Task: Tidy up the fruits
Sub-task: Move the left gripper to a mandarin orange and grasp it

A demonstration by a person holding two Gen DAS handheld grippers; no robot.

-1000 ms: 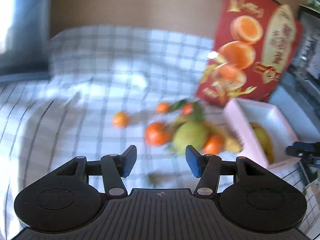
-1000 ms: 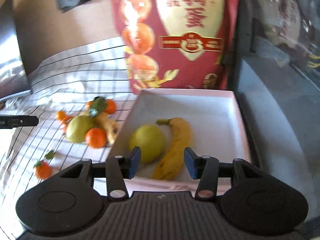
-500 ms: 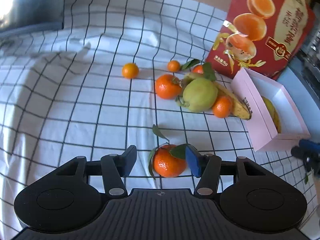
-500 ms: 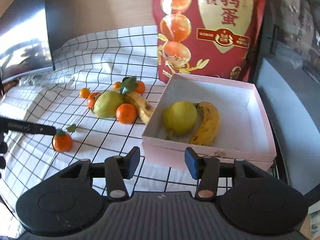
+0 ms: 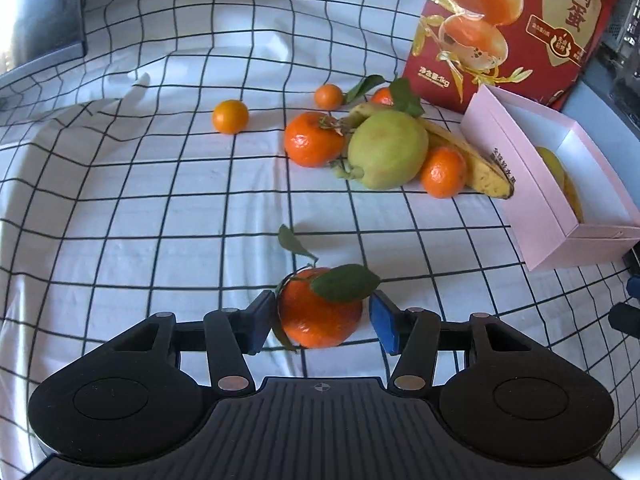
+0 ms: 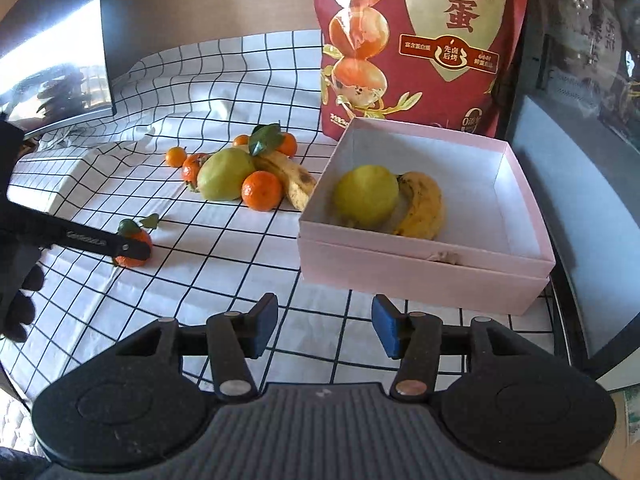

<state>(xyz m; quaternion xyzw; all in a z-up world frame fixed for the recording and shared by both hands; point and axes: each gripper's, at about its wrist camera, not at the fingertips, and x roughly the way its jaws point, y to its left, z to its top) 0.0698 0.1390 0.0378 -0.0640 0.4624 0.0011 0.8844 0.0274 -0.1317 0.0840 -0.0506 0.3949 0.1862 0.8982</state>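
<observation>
A leafy mandarin point(image 5: 320, 316) lies on the checked cloth between the pads of my left gripper point(image 5: 322, 322), which is open around it with small gaps. It also shows in the right wrist view point(image 6: 134, 246). A pile holds a green pear point(image 5: 386, 154), mandarins point(image 5: 314, 138) and a banana point(image 5: 476, 160). The pink box point(image 6: 424, 270) holds a yellow-green fruit point(image 6: 366, 196) and a banana point(image 6: 422, 208). My right gripper point(image 6: 324, 328) is open and empty, in front of the box.
A red snack bag point(image 6: 420, 40) stands behind the box. Two small mandarins point(image 5: 230, 116) lie left of the pile. A dark screen point(image 6: 52, 52) stands at the back left. A grey surface point(image 6: 560, 184) borders the cloth on the right.
My left gripper has come down and forward so the leafy mandarin now sits between its pads. My right gripper has pulled back from over the box.
</observation>
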